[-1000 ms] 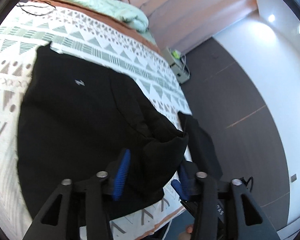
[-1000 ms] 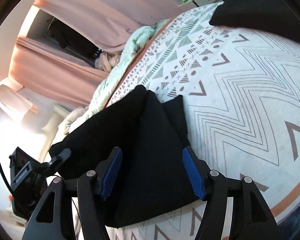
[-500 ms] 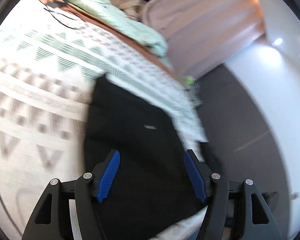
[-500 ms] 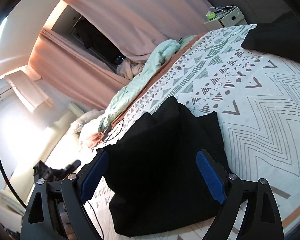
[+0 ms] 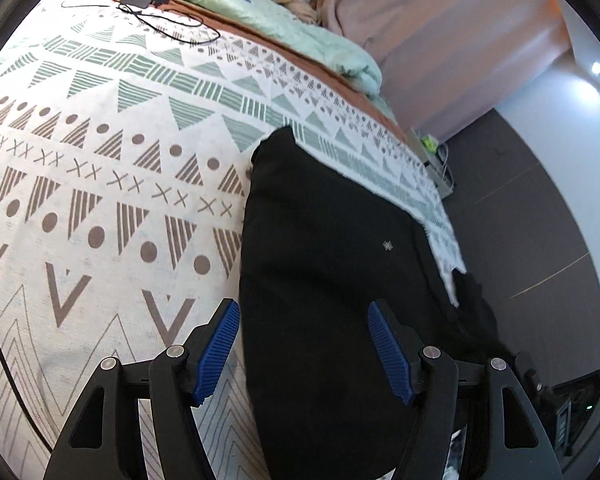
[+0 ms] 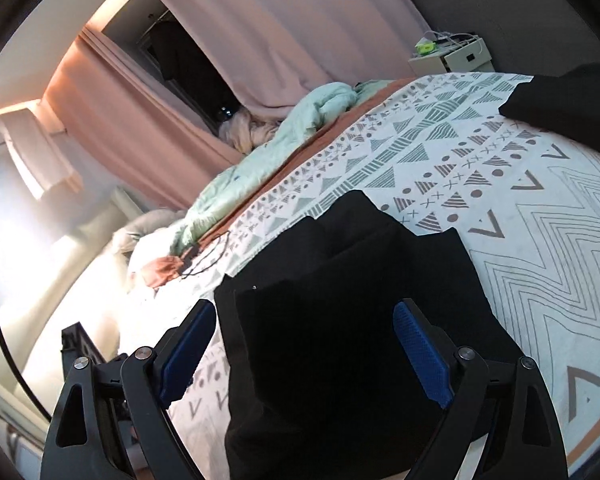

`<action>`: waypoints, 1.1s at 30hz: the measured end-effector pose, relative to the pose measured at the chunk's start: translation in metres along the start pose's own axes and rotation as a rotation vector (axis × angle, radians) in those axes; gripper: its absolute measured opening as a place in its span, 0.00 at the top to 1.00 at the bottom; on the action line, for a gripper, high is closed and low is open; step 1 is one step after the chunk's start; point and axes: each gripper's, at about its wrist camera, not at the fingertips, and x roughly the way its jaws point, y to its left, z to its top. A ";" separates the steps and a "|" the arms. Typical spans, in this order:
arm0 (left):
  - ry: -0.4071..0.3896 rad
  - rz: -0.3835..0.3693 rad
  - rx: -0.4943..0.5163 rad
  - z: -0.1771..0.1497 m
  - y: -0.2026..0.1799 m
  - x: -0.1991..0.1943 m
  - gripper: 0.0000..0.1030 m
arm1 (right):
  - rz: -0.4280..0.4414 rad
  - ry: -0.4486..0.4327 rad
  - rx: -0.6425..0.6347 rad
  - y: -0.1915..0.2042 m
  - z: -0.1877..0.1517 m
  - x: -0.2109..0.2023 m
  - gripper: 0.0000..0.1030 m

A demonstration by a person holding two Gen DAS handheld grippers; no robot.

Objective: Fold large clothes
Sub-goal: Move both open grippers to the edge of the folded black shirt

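Observation:
A black garment (image 5: pixel 332 264) with a small white logo lies flat on the patterned bedspread (image 5: pixel 112 168) near the bed's right edge, one part hanging over it. My left gripper (image 5: pixel 305 350) is open and empty just above its near end. In the right wrist view a folded black garment (image 6: pixel 340 300) lies on the bedspread (image 6: pixel 540 240). My right gripper (image 6: pixel 306 354) is open and empty above its near part. Another black cloth (image 6: pixel 572 108) shows at the far right.
A mint quilt (image 5: pixel 260 20) and a black cable (image 5: pixel 160 20) lie along the far side of the bed. Pink curtains (image 6: pixel 292 32) hang behind. A small nightstand (image 6: pixel 452 56) stands by the bed. Dark floor (image 5: pixel 540 220) lies to the right.
My left gripper let go of the black cloth bunched between its fingers, opened, and swung left. My right gripper opened wider and lifted back from the folded garment.

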 end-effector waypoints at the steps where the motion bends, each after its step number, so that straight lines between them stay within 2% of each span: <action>1: 0.008 0.010 0.007 -0.002 -0.001 0.002 0.34 | -0.019 -0.011 0.003 -0.001 -0.001 -0.002 0.22; 2: 0.016 0.017 0.012 -0.003 -0.001 0.006 0.34 | -0.044 -0.019 0.006 -0.004 0.000 -0.004 0.46; 3: 0.026 0.024 0.015 -0.005 -0.002 0.009 0.34 | -0.062 -0.012 0.012 -0.008 0.000 -0.005 0.59; 4: 0.035 0.030 0.019 -0.006 -0.003 0.012 0.34 | -0.079 0.005 0.026 -0.015 0.001 -0.005 0.80; 7: 0.049 0.049 0.023 -0.009 -0.005 0.020 0.34 | -0.062 0.043 0.105 -0.042 -0.002 -0.007 0.87; 13: 0.036 0.074 0.063 -0.016 -0.014 0.027 0.34 | 0.044 0.106 0.223 -0.081 -0.006 -0.009 0.90; 19: 0.071 0.095 0.060 -0.020 -0.016 0.044 0.34 | 0.047 0.146 0.282 -0.104 -0.013 -0.012 0.92; 23: 0.084 0.113 0.098 -0.025 -0.023 0.054 0.34 | 0.033 0.160 0.330 -0.115 -0.017 -0.015 0.93; 29: 0.115 0.124 0.111 -0.030 -0.028 0.069 0.34 | -0.047 0.200 0.419 -0.134 -0.027 -0.015 0.93; 33: 0.131 0.136 0.147 -0.017 -0.035 0.078 0.34 | -0.080 0.212 0.461 -0.141 -0.030 -0.017 0.93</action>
